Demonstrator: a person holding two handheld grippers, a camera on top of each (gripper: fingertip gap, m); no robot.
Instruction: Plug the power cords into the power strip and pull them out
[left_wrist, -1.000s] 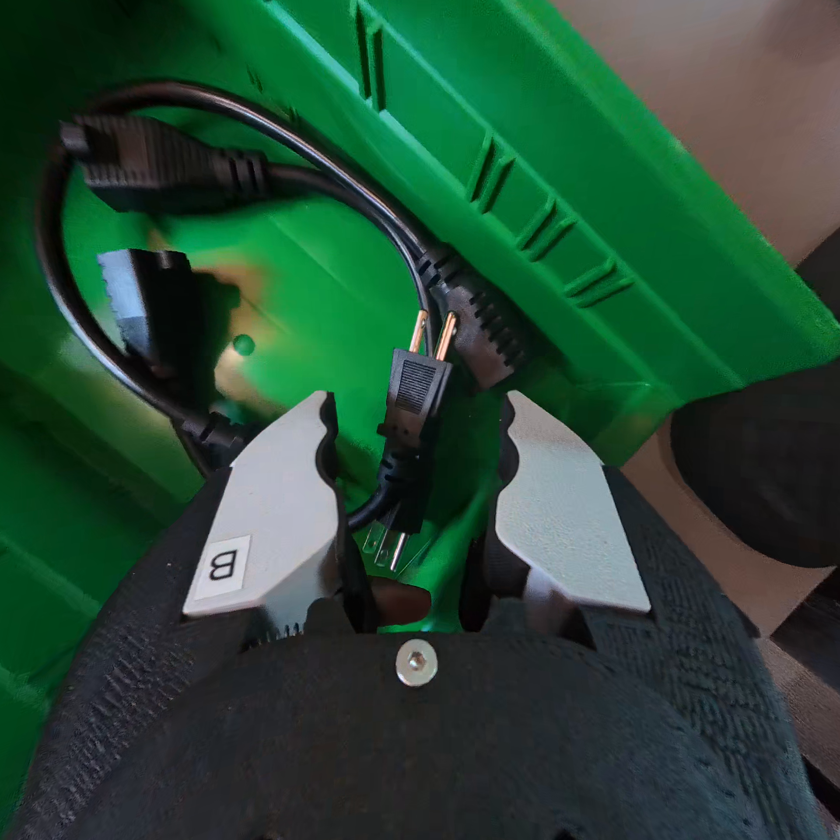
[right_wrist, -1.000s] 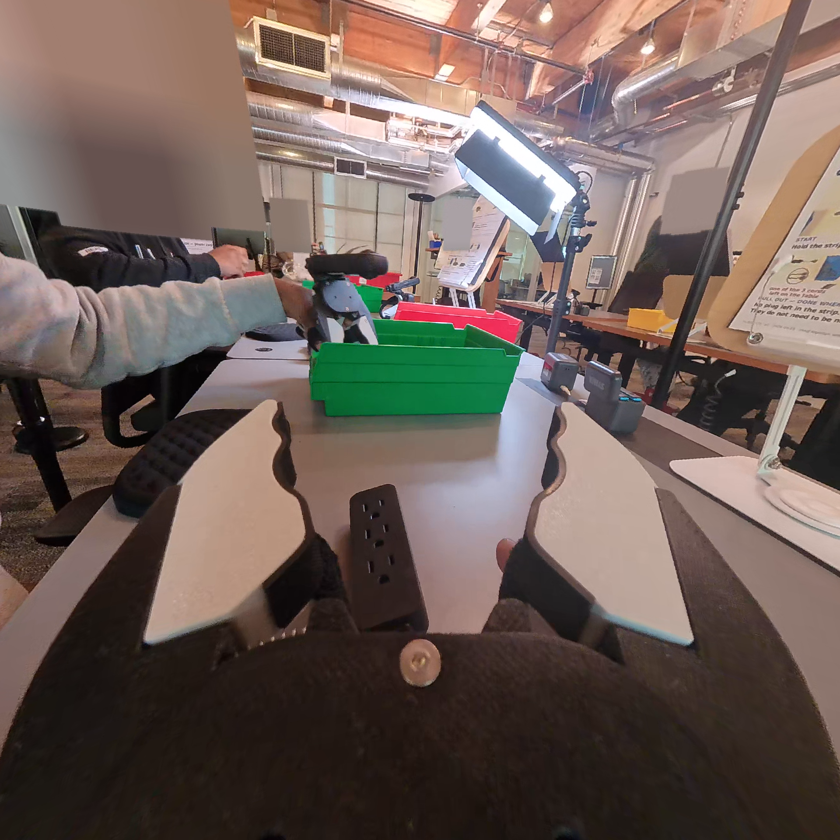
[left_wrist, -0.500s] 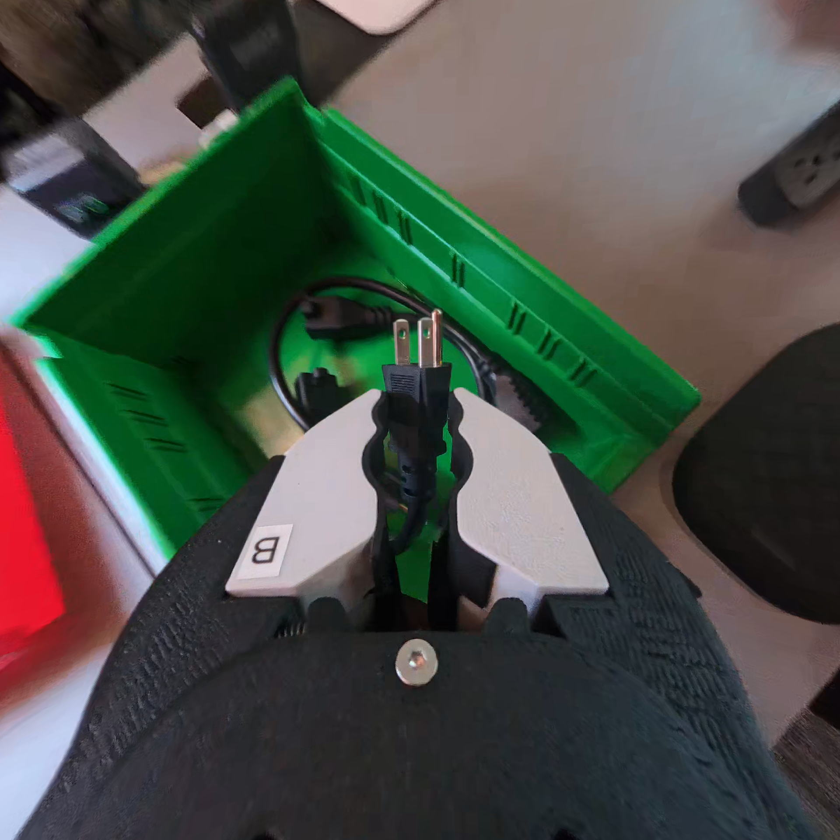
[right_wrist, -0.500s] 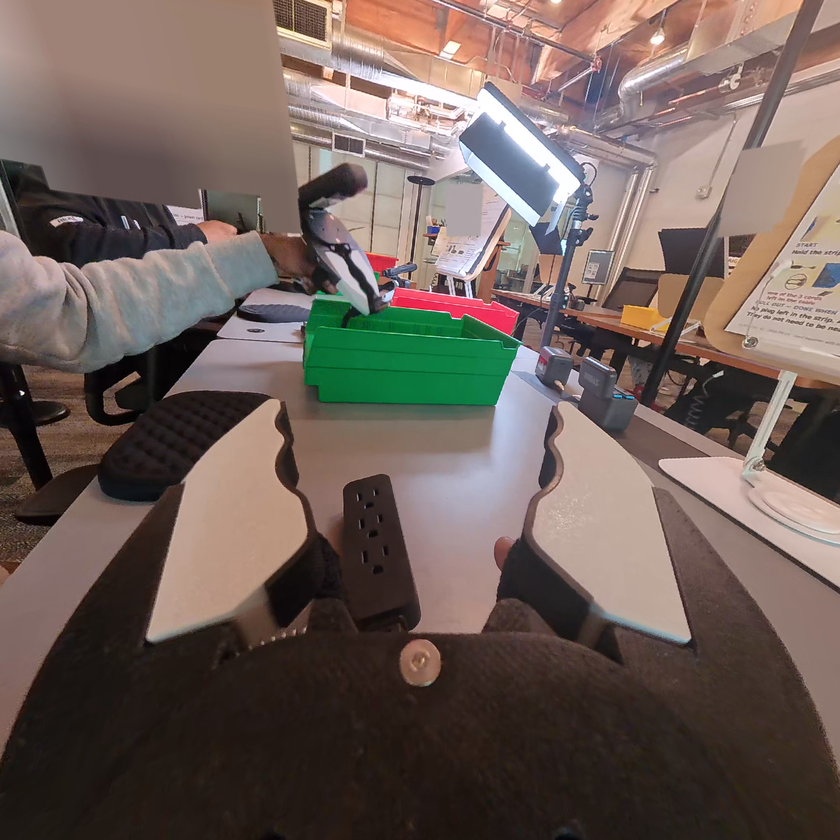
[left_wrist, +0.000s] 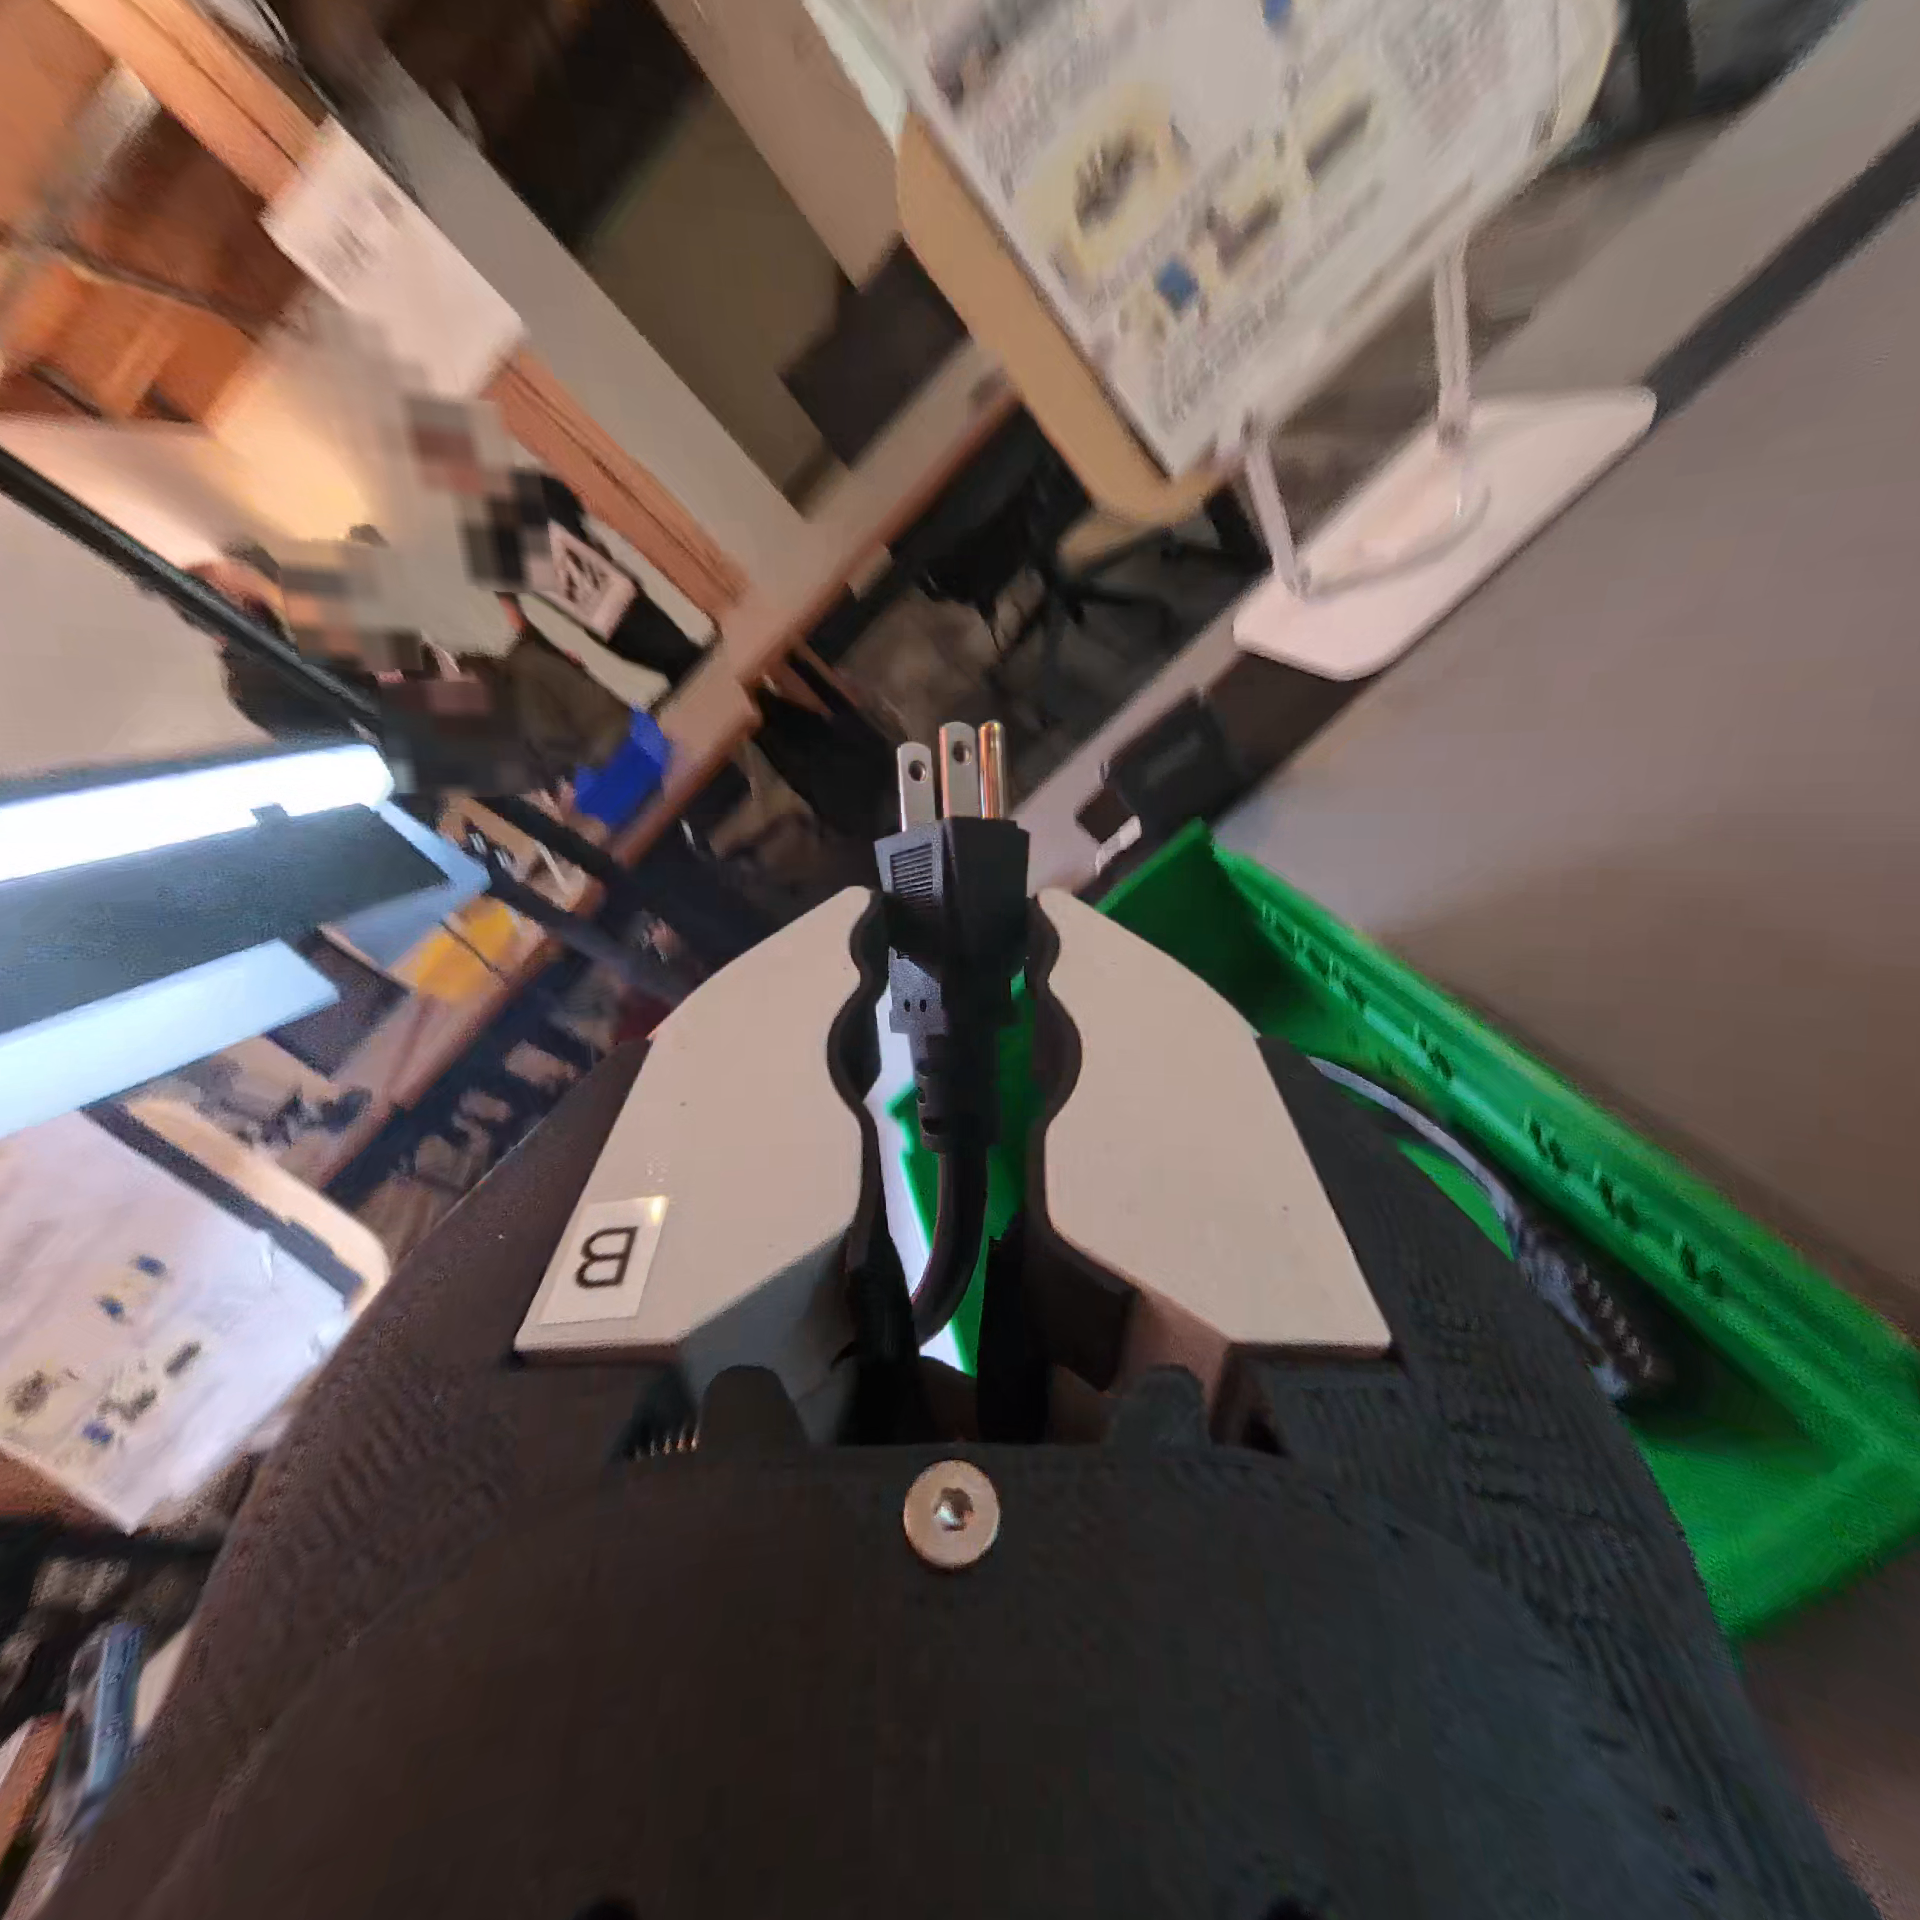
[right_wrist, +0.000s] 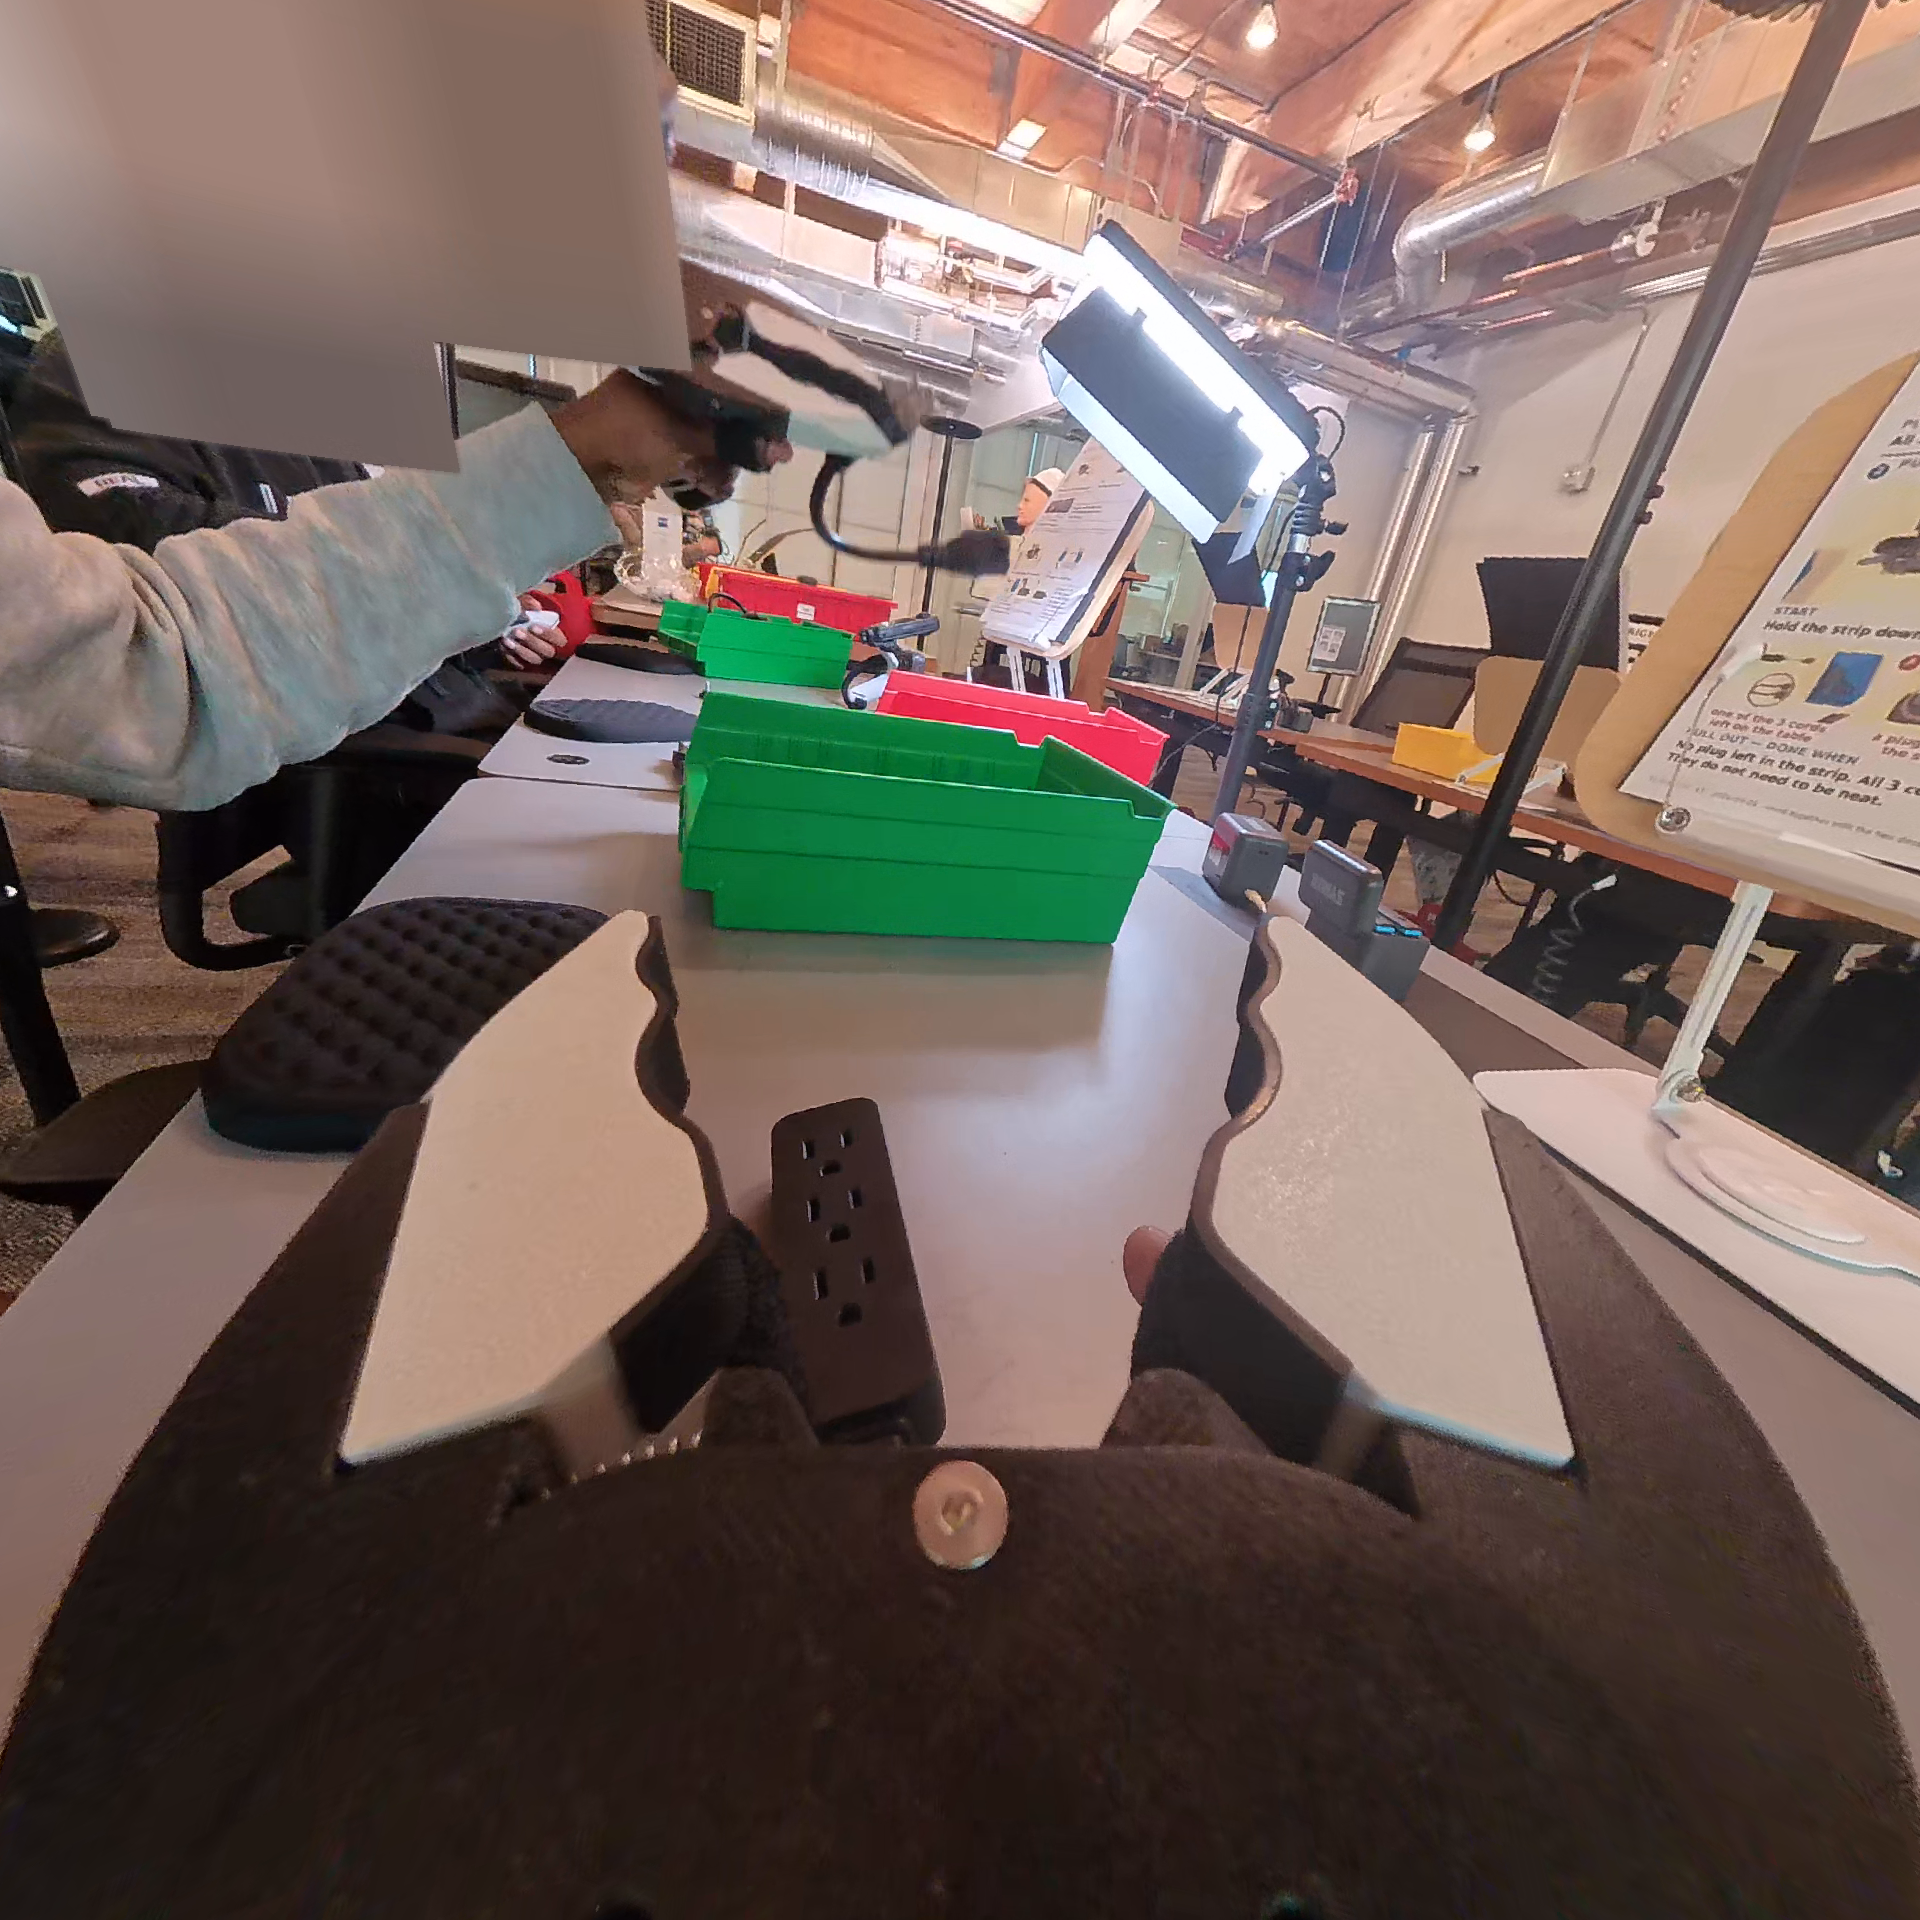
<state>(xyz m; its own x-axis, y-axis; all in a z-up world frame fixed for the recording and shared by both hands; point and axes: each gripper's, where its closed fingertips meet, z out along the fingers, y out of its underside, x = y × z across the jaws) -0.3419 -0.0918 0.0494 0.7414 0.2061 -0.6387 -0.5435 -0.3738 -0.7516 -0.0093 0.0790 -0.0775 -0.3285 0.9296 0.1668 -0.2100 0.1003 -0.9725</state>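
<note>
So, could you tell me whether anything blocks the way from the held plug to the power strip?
Nothing visible does. The left gripper holds the plug in the air above the green bin; bare table lies between the bin and the strip, whose visible outlets are empty.

Bare grey table (right_wrist: 935, 1049) is lying open between the power strip (right_wrist: 847, 1257) and the green bin (right_wrist: 914, 831), giving a clear lane. The right gripper (right_wrist: 951, 1039) is standing wide-jawed around the strip. A black padded rest (right_wrist: 384, 1008) is bounding the left side; small grey devices (right_wrist: 1299, 894) and a white stand base (right_wrist: 1714, 1164) are crowding the right. The left gripper (right_wrist: 821, 405) is hanging above the bin, its cord (right_wrist: 883, 540) dangling clear of the rim.
</note>
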